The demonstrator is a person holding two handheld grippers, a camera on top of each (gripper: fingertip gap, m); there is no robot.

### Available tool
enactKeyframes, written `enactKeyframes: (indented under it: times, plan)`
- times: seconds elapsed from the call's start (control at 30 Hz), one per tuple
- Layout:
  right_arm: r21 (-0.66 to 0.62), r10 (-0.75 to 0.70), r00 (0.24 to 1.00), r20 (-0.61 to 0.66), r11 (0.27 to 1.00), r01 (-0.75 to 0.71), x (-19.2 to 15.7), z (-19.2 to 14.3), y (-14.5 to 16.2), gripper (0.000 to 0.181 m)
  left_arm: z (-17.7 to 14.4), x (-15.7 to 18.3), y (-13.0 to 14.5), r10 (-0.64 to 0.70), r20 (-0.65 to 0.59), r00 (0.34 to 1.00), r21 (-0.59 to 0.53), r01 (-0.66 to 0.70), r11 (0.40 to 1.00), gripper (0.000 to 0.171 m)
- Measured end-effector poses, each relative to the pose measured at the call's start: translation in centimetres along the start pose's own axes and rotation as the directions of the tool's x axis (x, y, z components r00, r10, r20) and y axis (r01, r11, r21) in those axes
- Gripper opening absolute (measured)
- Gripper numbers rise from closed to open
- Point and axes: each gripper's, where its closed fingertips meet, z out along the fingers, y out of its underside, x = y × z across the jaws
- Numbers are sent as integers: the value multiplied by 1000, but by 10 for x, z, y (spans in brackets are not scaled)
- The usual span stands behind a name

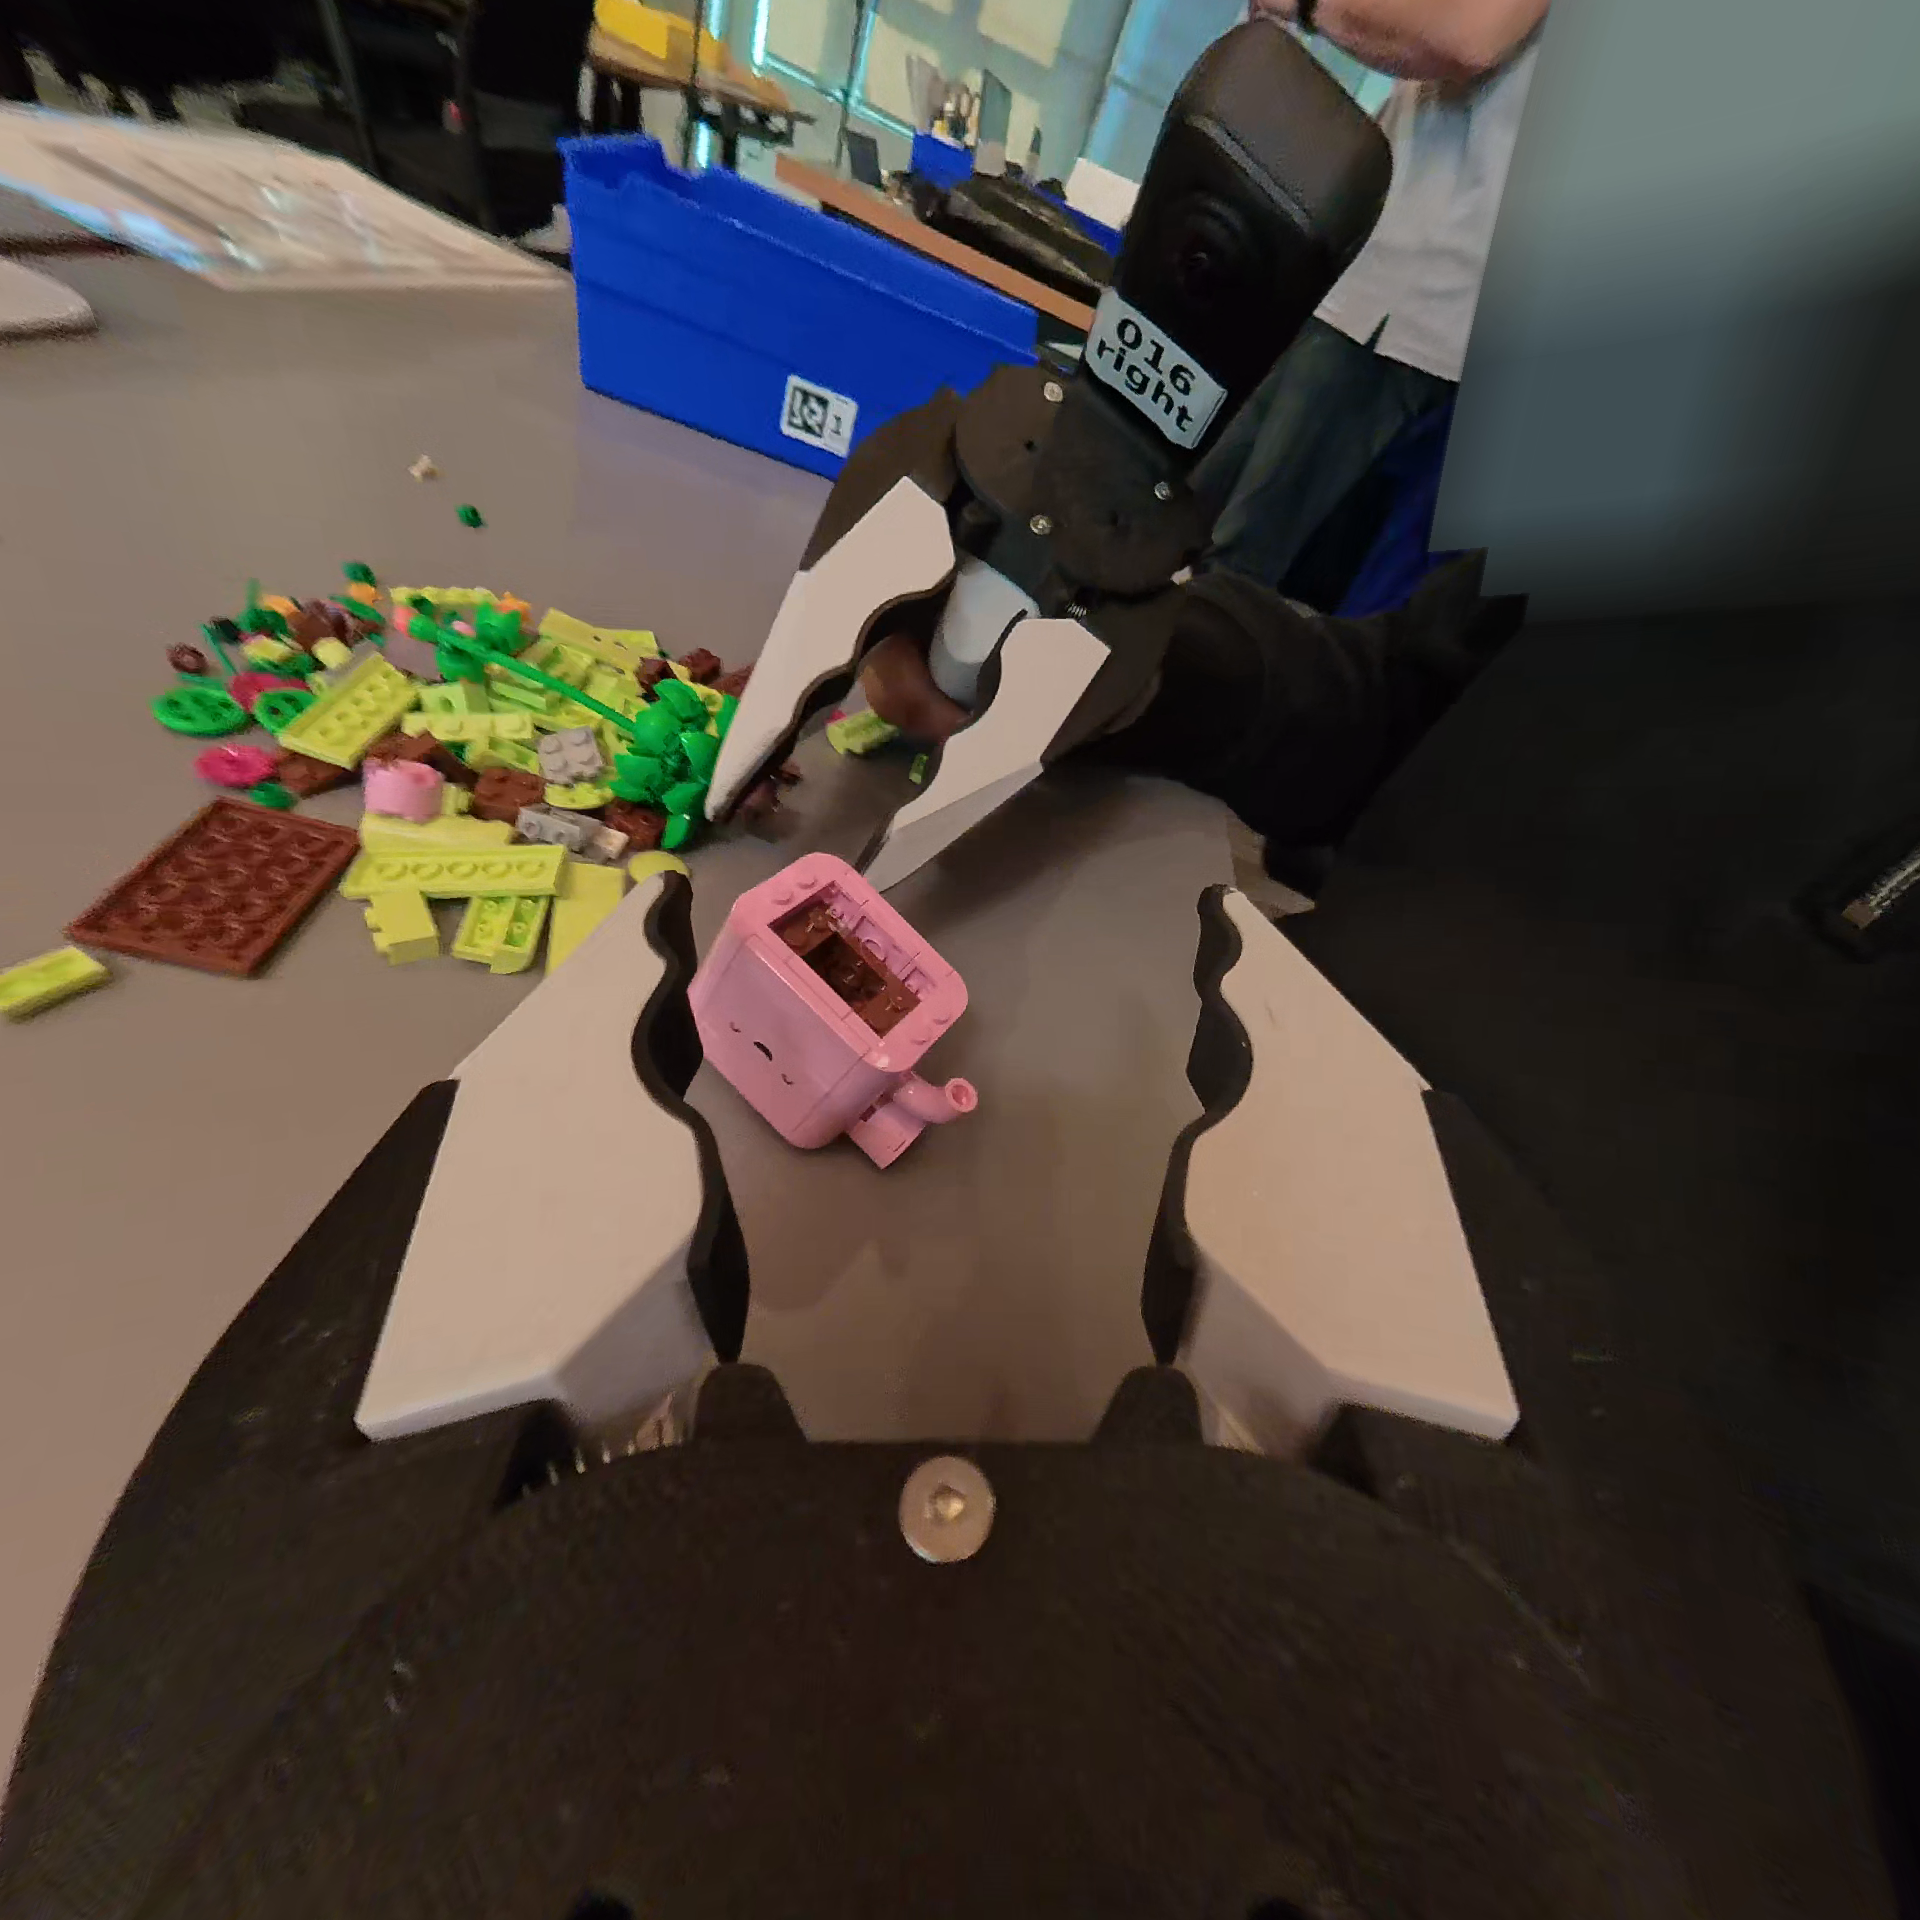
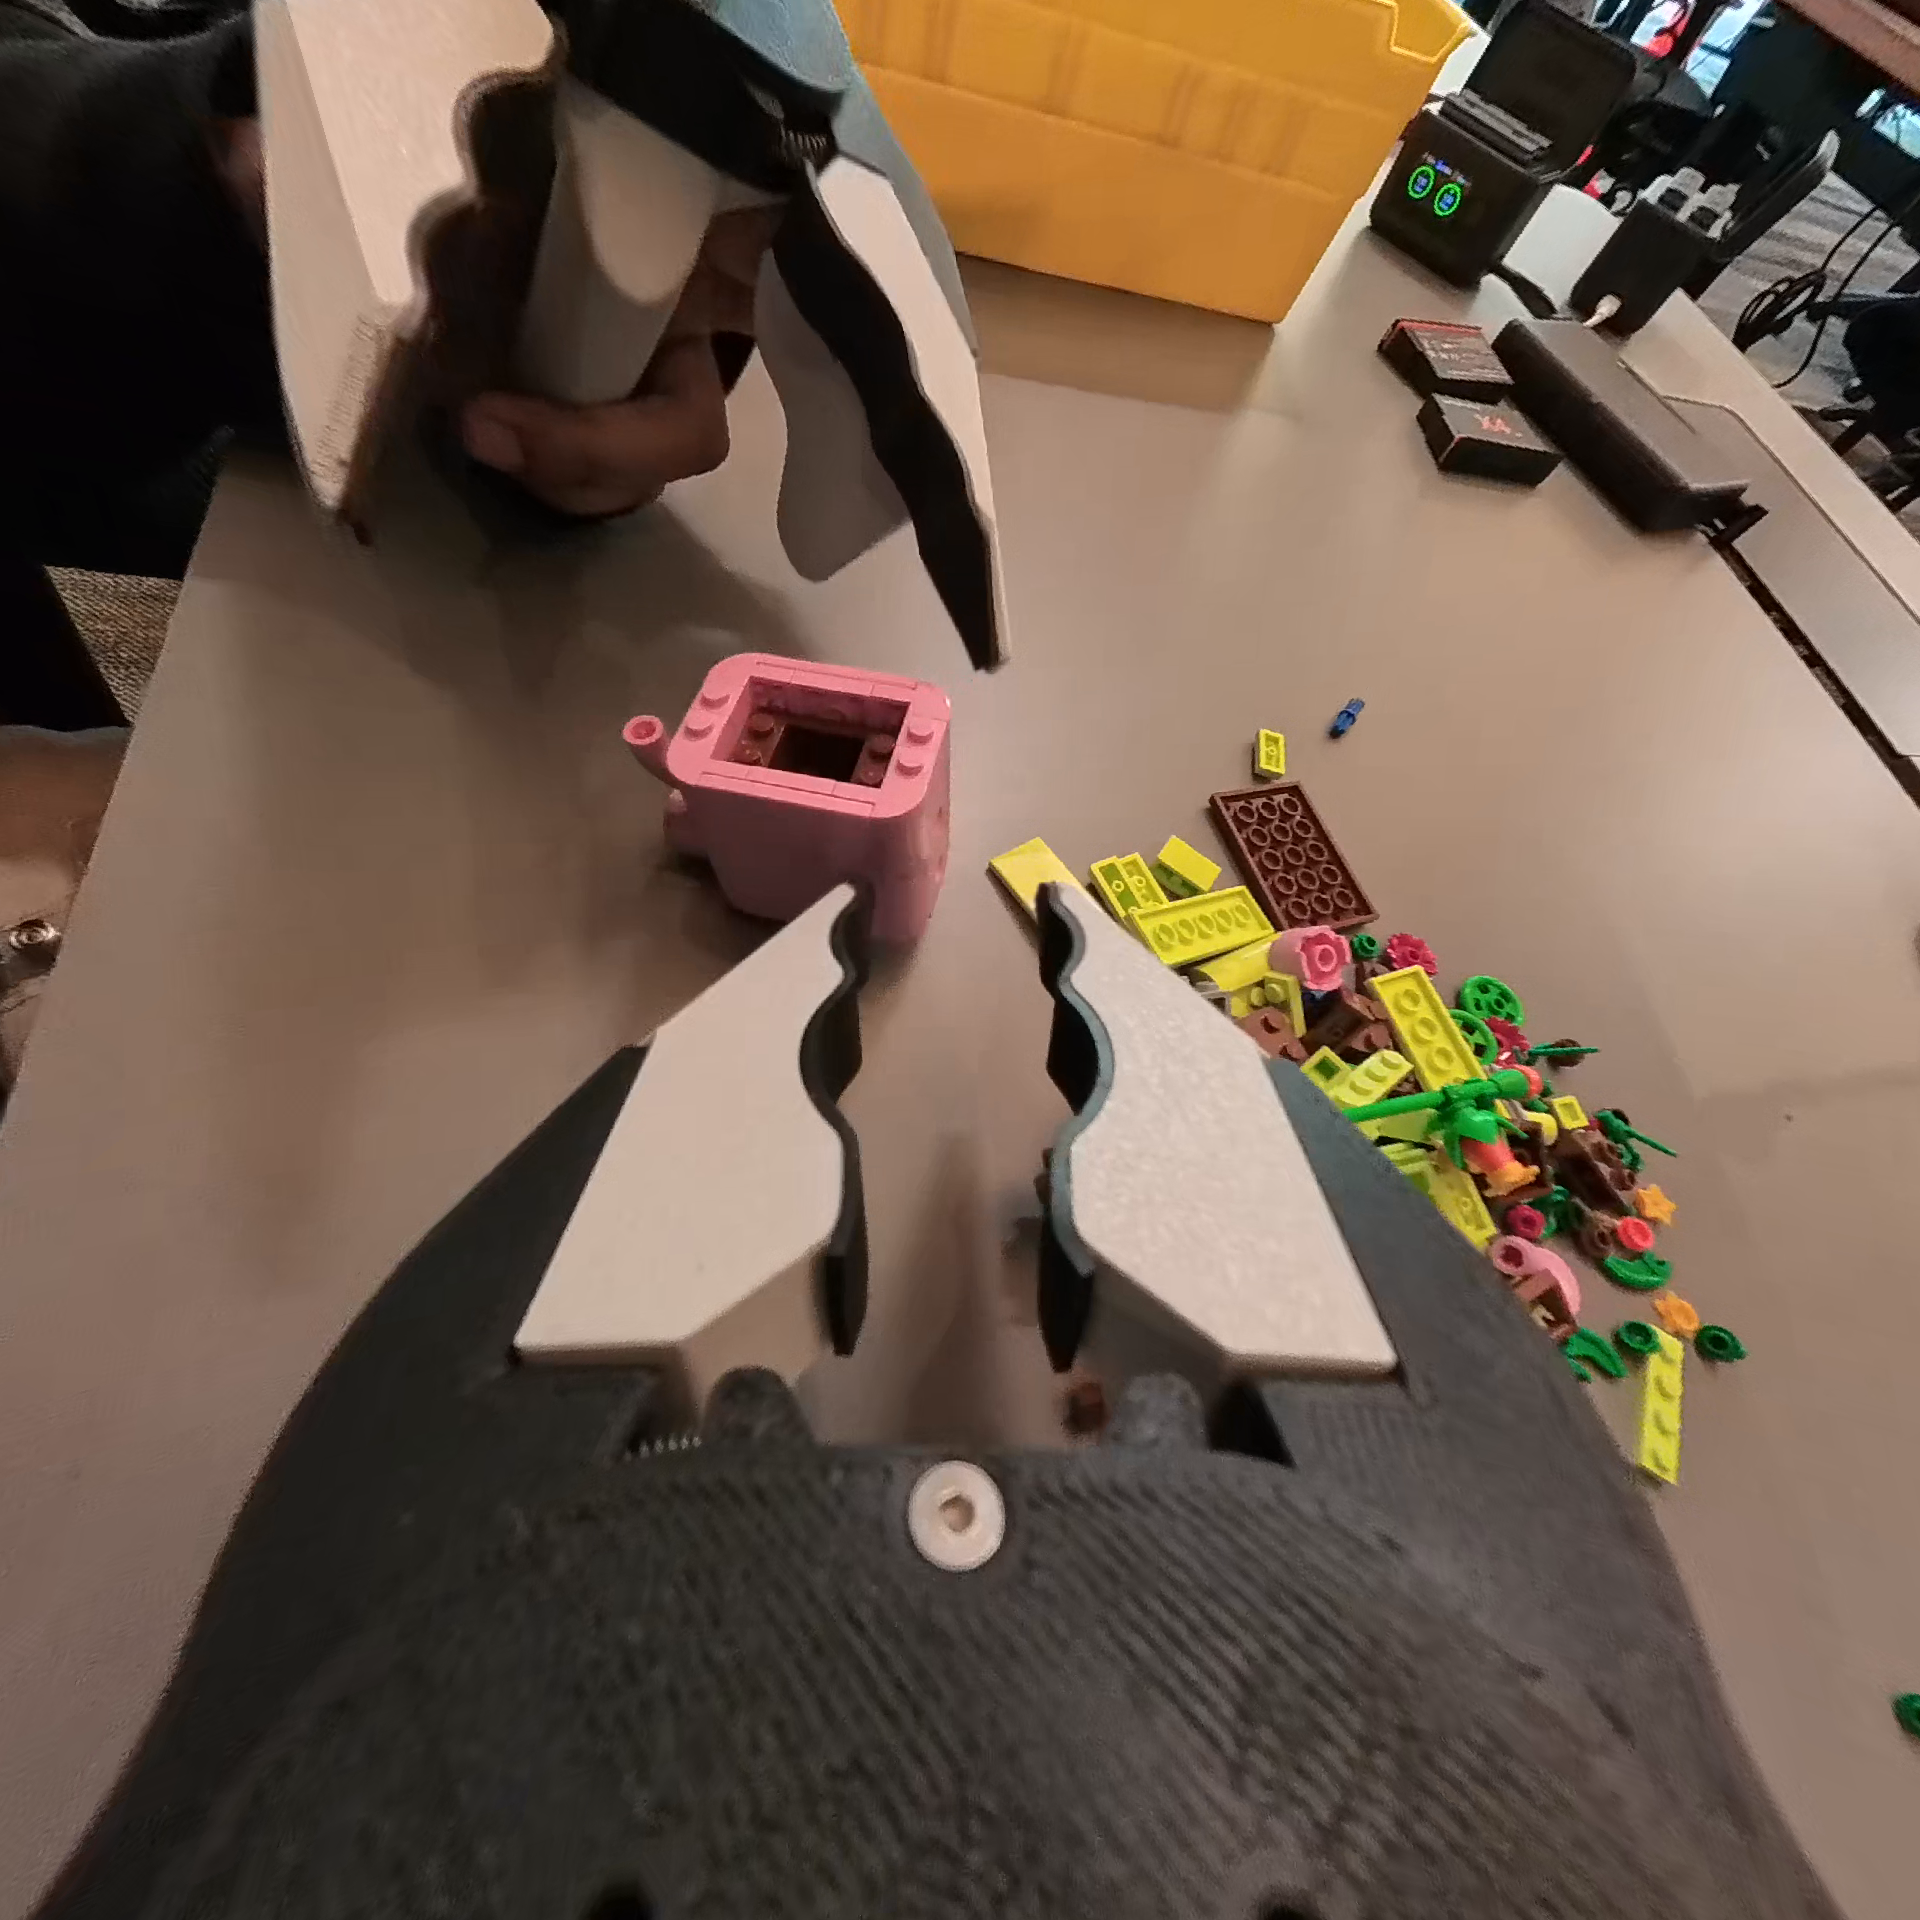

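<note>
A pink brick-built pot (image 1: 826,997) with a brown inside and a small spout stands on the grey table (image 1: 312,436). My left gripper (image 1: 940,894) is open and empty, its fingers on either side of the pot and just short of it. My right gripper (image 1: 800,836) is open beyond the pot, one tip at the edge of a pile of loose bricks (image 1: 468,748). In the right wrist view the right gripper (image 2: 945,894) is open and empty, between the pot (image 2: 810,790) and the pile (image 2: 1403,1039). The left gripper (image 2: 660,577) hangs open above the pot.
A brown studded plate (image 1: 218,883) lies at the pile's edge, also in the right wrist view (image 2: 1294,857). A blue bin (image 1: 748,312) and a yellow bin (image 2: 1143,135) stand at the back of the table. Black boxes (image 2: 1475,416) lie at the far right. The table edge (image 2: 156,623) runs close to the pot. Some 6 centimetres of space lies between my two pairs of fingers. Between my right fingertips and the brown studded plate (image 1: 218,883) there is roughly 11 centimetres. The right camera catches it too, in the right wrist view (image 2: 1292,846).
</note>
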Motion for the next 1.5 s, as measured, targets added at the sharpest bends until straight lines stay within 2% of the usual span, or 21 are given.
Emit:
enactKeyframes:
  times: [0.13, 0.23, 0.3, 0.4, 0.47, 0.67, 0.73, 0.83, 1.0, 1.13, 1.27, 1.4, 1.5]
  plan:
    - [19, -13, 1000, -28, 1000, 13, 5, -5, -3, 27, -12, -6, -9, 114, 85, 990, 51, -119, 992, 95]
    - [53, -13, 999, -31, 998, 15, 6, -12, -10, 24, -20, -10, -13, 83, 92, 992, 92, -92, 992, 88]
    - [82, -27, 999, -23, 996, 29, 4, -17, -15, 19, -23, -13, -10, 76, 100, 992, 69, -83, 994, 77]
    - [143, -93, 994, 59, 986, 84, -13, -24, -24, 3, -29, -16, -7, 112, 136, 984, 42, -118, 992, 68]
    - [171, -143, 983, 118, 978, 121, -29, -26, -27, 0, -31, -17, -7, 123, 155, 980, 43, -131, 990, 60]
    - [130, -221, 959, 176, 971, 200, -52, -14, -20, 0, -14, -24, 12, 195, 217, 957, -133, -169, 977, 55]
    - [110, -226, 955, 194, 972, 208, -57, -10, -16, 0, -13, -24, 15, 214, 224, 951, -159, -181, 971, 54]
    - [90, -234, 954, 185, 971, 221, -58, -5, -12, 0, -16, -23, 16, 188, 209, 960, -155, -157, 975, 51]
    - [39, -247, 962, 119, 969, 244, -47, 1, -6, 0, -20, -14, 25, 86, 113, 990, -175, -66, 982, 46]
    - [18, -222, 972, 80, 975, 221, -37, 1, -3, 0, -18, -8, 28, 97, 76, 992, -189, -82, 979, 40]
    - [13, -206, 976, 68, 978, 206, -33, 1, -2, 3, -12, -1, 39, 104, 44, 994, -262, -89, 961, 40]
    - [-8, -208, 977, 42, 978, 209, -27, 3, 2, 5, -5, 11, 50, 87, -23, 996, -319, -90, 943, 34]
    - [-30, -198, 980, 9, 980, 199, -19, 3, 5, 5, 1, 23, 51, 58, -92, 994, -324, -85, 942, 37]
